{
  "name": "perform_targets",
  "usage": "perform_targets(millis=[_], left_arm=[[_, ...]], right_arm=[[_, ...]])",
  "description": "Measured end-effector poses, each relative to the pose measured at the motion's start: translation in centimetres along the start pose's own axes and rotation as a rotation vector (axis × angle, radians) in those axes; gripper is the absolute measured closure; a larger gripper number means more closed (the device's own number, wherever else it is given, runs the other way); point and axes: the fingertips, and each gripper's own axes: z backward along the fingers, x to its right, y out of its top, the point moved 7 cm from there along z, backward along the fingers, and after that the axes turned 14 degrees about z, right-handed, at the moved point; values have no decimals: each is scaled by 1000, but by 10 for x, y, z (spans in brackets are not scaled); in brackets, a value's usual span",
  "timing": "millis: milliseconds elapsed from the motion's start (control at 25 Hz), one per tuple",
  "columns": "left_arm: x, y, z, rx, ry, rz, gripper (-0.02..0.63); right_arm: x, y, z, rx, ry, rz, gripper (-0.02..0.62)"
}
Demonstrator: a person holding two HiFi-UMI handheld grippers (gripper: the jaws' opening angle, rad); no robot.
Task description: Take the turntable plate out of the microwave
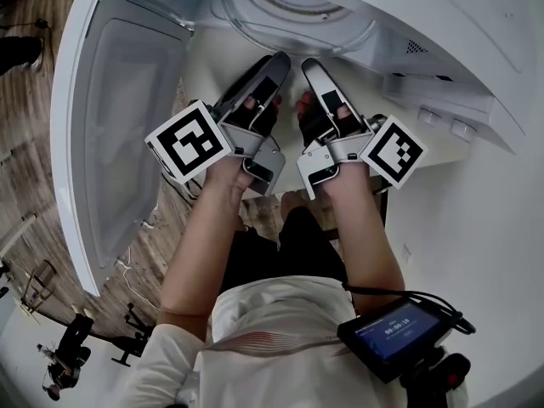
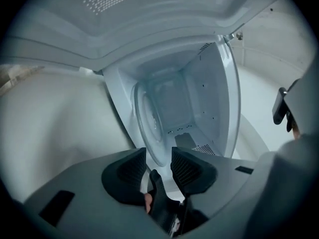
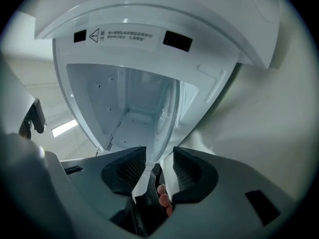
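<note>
Two tools point side by side into one white microwave point(image 1: 442, 66), whose single door point(image 1: 127, 134) hangs open beyond the left tool point(image 1: 279, 63). One turntable plate point(image 1: 297, 24), a round disc of clear glass with a raised rim, still lies inside the cavity just ahead of both tips. The left tool's point(image 2: 158, 158) ribbed dark pads stand apart and press on nothing; the plate's point(image 2: 149, 126) near rim lines up with the gap. The right tool point(image 3: 159, 156) is likewise spread, the plate point(image 3: 167, 116) edge just ahead of it. Each tool is smooth grey plastic and carries one black-and-white marker cube point(image 1: 189, 141). The right tool point(image 1: 310, 65) runs almost parallel to the left, on bare forearms stretched forward, both tools rolled sideways.
</note>
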Motion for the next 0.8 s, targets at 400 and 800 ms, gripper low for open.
perform_targets(millis=[400,800], left_arm=[[-6,17,-15,6,13,76,453],[-13,15,-20,7,0,154,457]], right_arm=[[6,1,-18,50,-23,-144,445],[8,-1,-20,64,-37,-188,446]])
